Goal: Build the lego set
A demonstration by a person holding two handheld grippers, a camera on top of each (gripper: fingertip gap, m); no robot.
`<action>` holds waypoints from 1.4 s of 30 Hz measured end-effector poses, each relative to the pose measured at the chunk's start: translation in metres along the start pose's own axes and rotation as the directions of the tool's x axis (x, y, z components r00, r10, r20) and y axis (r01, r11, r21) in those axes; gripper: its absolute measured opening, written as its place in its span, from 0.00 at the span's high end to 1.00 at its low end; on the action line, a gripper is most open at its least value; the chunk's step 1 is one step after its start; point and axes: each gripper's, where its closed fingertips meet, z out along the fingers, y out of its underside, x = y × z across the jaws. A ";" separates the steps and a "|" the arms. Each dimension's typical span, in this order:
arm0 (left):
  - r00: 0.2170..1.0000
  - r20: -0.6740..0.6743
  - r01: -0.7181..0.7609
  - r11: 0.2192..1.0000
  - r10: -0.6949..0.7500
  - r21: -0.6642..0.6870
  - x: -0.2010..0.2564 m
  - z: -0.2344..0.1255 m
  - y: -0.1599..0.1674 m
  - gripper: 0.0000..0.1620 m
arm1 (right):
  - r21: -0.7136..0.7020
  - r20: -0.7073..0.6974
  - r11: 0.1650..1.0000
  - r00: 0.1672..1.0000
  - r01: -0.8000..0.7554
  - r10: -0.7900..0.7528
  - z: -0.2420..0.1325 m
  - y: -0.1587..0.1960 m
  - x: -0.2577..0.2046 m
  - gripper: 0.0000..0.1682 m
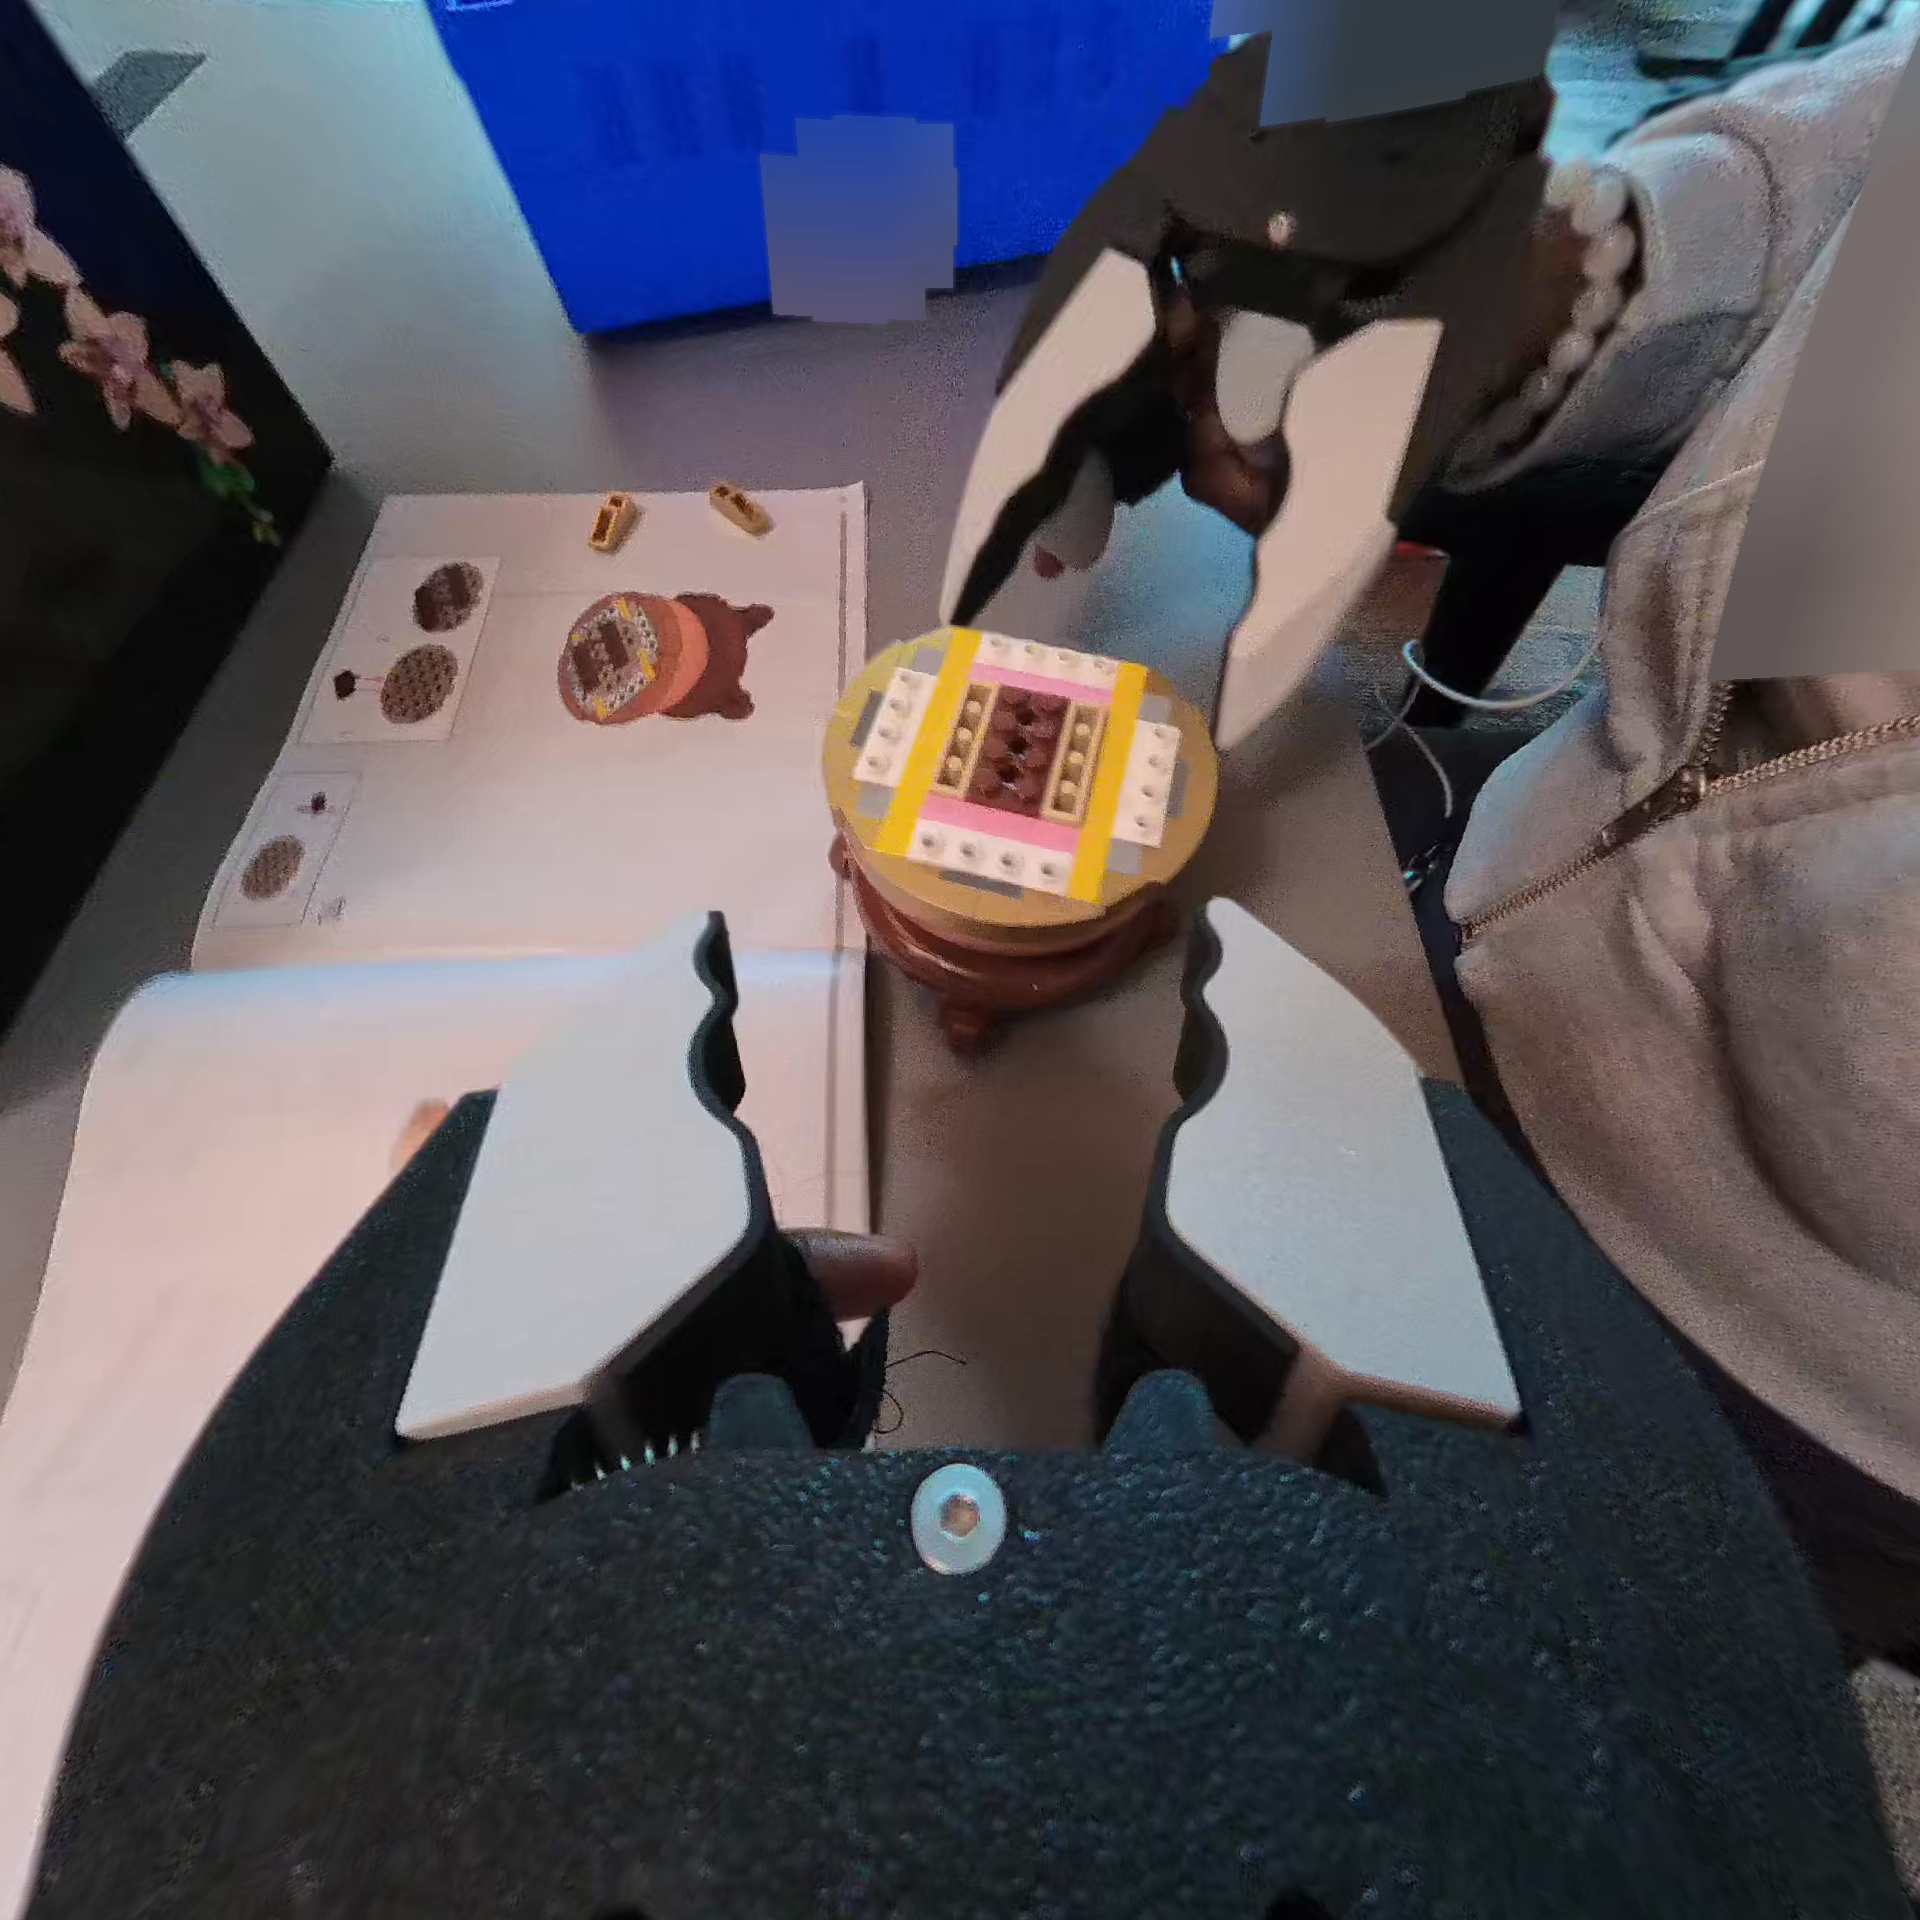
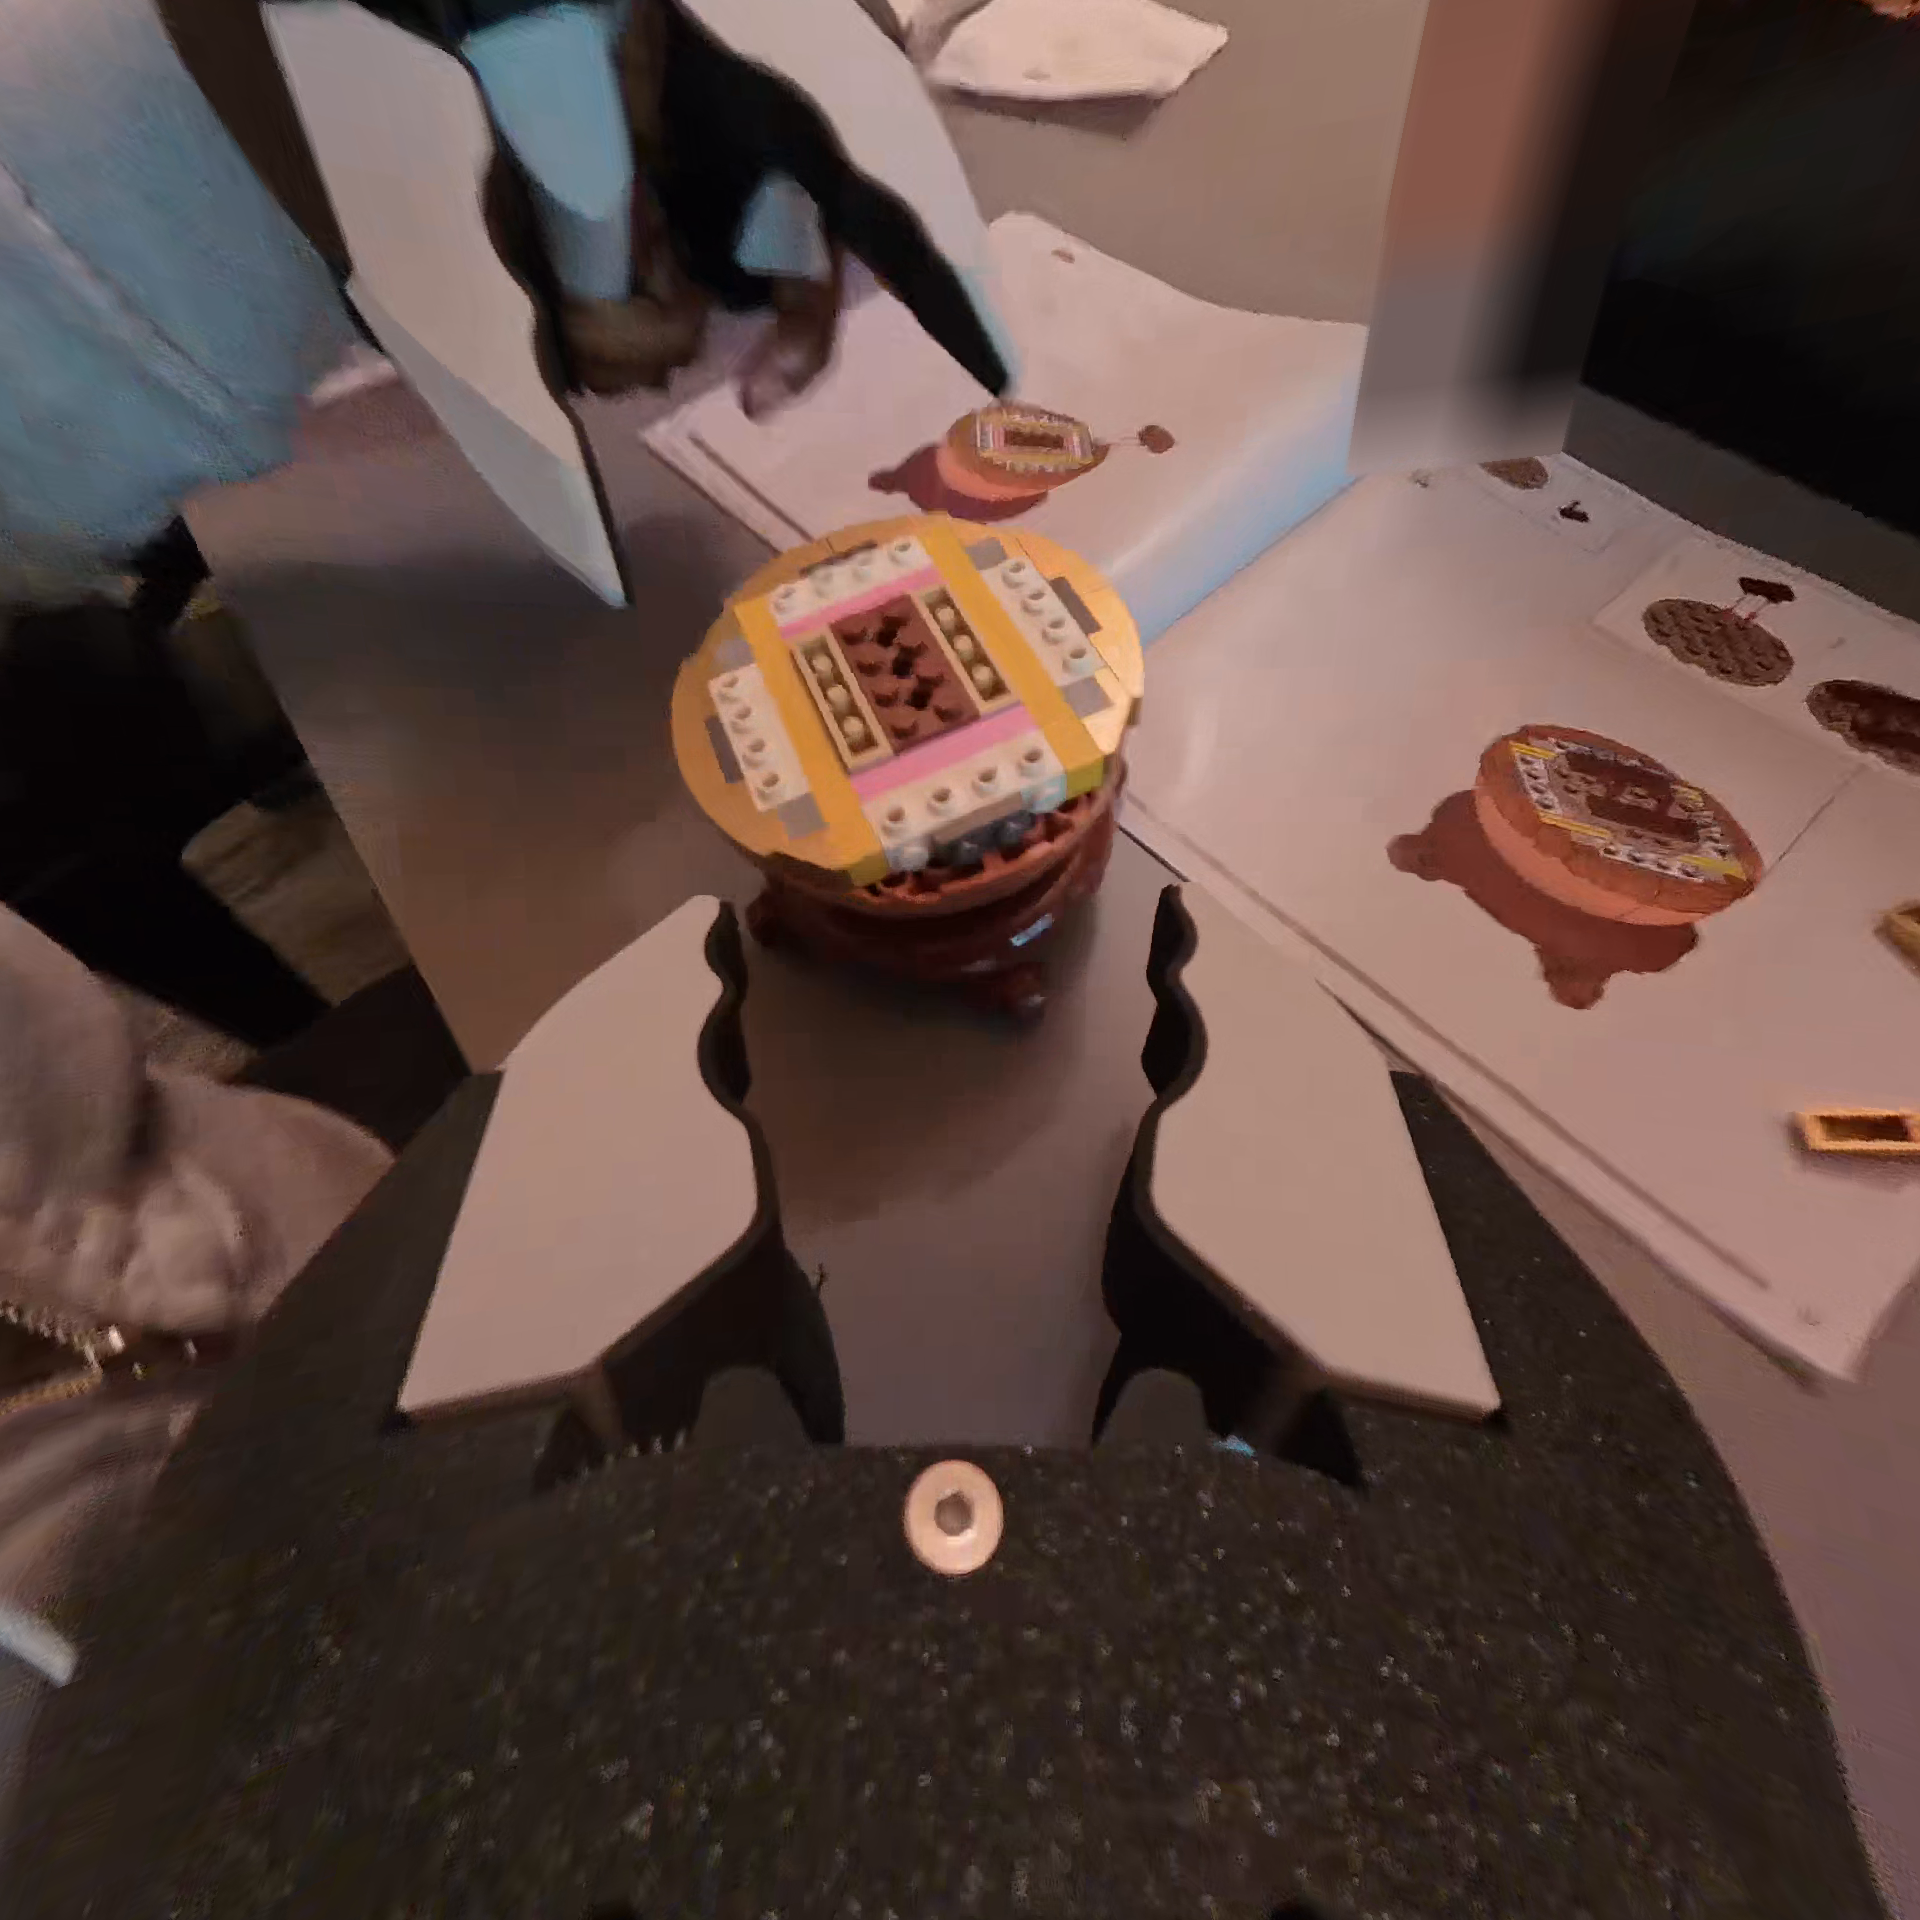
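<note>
A round lego model (image 1: 1018,769) stands on the dark table: a tan disc with yellow, pink, white and brown bricks on top, on a dark brown footed base. It also shows in the right wrist view (image 2: 904,696). My left gripper (image 1: 961,925) is open and empty, just short of the model's near side. My right gripper (image 1: 1091,675) comes from the far side, open, its tips by the model's top edge. In its own view the right gripper (image 2: 943,909) is open and empty, close to the base. The left gripper (image 2: 810,494) is open beyond the model.
An open instruction booklet (image 1: 582,810) lies left of the model, with two small gold pieces (image 1: 613,520) (image 1: 740,509) on it. A blue box (image 1: 779,156) stands at the back. A black box with flower pictures (image 1: 104,416) is at left. A person in a grey hoodie (image 1: 1714,935) sits at right.
</note>
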 end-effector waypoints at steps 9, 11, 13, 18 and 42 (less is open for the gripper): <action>0.971 -0.229 0.063 0.998 -0.063 -0.009 0.028 0.020 0.009 0.54 | -0.038 0.109 0.982 0.978 0.182 -0.177 -0.003 0.003 0.014 0.66; 0.974 -0.211 0.084 0.996 -0.083 -0.002 0.045 0.017 0.012 0.56 | -0.082 0.088 0.965 0.966 0.250 -0.242 -0.007 0.004 0.036 0.69; 0.976 -0.202 0.085 0.996 -0.081 0.011 0.066 0.021 0.010 0.58 | -0.086 0.100 0.953 0.955 0.289 -0.281 -0.004 0.000 0.047 0.71; 0.997 0.047 0.070 0.997 -0.067 -0.045 0.054 0.024 0.025 0.56 | -0.065 0.113 0.970 0.967 0.235 -0.227 -0.015 -0.001 0.056 0.74; 0.947 0.218 0.167 0.940 -0.237 0.296 0.018 0.016 -0.012 0.60 | -0.172 -0.307 0.981 0.951 -0.092 0.035 -0.043 0.031 0.158 0.80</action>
